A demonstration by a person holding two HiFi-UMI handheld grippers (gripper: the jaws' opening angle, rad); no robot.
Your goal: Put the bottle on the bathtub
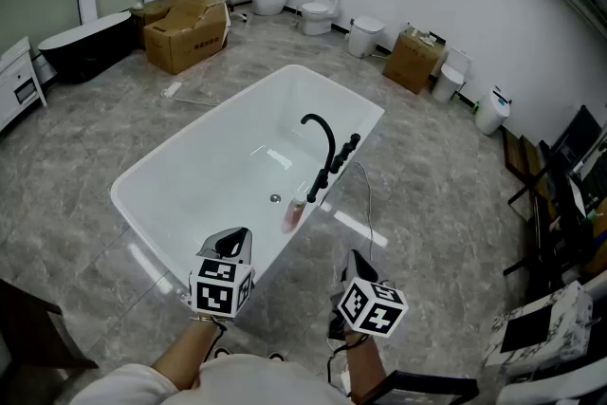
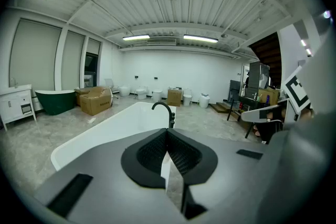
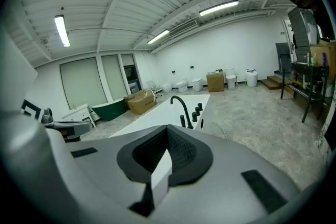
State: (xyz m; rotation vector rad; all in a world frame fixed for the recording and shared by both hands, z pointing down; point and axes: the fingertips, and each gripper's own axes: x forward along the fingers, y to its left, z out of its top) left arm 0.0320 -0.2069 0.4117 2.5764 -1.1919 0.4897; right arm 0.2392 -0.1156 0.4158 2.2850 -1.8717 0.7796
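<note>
White bathtub — pink bottle inside

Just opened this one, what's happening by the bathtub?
A person stands at the white bathtub, holding the left gripper and the right gripper low in front of them. Both have their jaws together with nothing between them. A pinkish bottle sits at the tub's near edge beside the black faucet, apart from both grippers, so it looks already placed.
</note>
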